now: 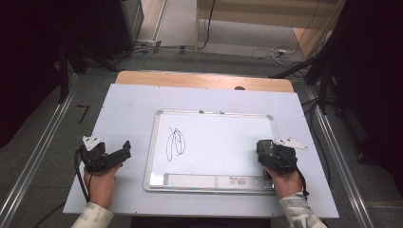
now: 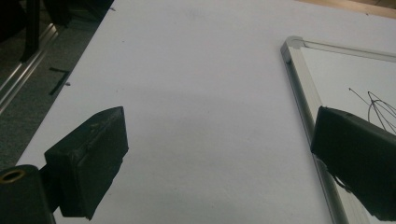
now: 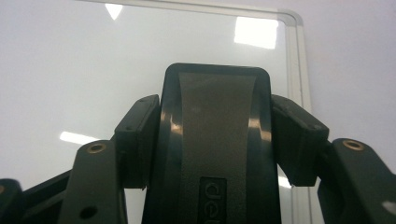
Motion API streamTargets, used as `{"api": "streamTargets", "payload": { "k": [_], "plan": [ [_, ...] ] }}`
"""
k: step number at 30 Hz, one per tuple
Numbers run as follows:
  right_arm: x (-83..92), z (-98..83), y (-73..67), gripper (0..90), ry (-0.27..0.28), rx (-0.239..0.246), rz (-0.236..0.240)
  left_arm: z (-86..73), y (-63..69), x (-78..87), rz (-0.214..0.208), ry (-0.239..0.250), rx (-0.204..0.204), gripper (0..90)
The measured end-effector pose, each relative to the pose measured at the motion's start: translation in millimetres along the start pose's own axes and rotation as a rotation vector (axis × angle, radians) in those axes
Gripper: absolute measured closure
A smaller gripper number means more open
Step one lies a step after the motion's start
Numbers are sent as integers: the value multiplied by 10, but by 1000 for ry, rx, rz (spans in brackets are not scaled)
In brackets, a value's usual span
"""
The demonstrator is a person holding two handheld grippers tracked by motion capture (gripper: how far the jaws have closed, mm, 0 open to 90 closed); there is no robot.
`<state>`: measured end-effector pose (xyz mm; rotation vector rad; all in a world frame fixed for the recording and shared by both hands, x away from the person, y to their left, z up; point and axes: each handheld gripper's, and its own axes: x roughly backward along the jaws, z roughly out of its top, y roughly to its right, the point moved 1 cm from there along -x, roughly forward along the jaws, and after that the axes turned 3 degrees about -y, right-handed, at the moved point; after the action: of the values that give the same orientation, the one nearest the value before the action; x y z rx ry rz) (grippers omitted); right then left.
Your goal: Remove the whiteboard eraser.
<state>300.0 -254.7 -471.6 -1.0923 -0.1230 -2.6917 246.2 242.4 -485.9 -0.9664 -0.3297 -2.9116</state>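
A whiteboard [image 1: 218, 137] with a silver frame lies in the middle of the pale table, a black scribble [image 1: 176, 142] on its left half. My right gripper [image 1: 267, 148] hovers over the board's right edge, shut on a black board eraser [image 3: 217, 140] that stands between its jaws. The board's top right corner [image 3: 292, 21] shows beyond the eraser. My left gripper [image 1: 124, 151] rests on the table just left of the board, open, with nothing between its fingers [image 2: 88, 163]. The board's frame [image 2: 301, 88] and part of the scribble [image 2: 373, 105] lie by its right jaw.
The pale sheet [image 1: 128, 109] covers a wooden table [image 1: 199, 80]. Metal rails [image 1: 43, 142] run along both sides on the grey floor. Cables [image 1: 266, 51] lie on the floor beyond the table. A label strip [image 1: 214, 181] runs along the board's near edge.
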Motion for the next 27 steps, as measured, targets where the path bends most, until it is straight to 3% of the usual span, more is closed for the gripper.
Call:
{"api": "streamTargets", "payload": {
  "k": [6,15,20,27],
  "plan": [
    [-32,114,-151,367,-1,13,58,-17,-58,-2,-1,-9,11,45],
    [-125,212,-567,367,-35,97,136,-16,-51,31,-20,-4,-4,46],
    [-176,249,-771,367,-42,112,181,-17,-33,36,-23,-3,-12,46],
    [-223,323,-922,367,-35,122,208,-24,-24,39,-22,-4,-17,46]
  ]
}}
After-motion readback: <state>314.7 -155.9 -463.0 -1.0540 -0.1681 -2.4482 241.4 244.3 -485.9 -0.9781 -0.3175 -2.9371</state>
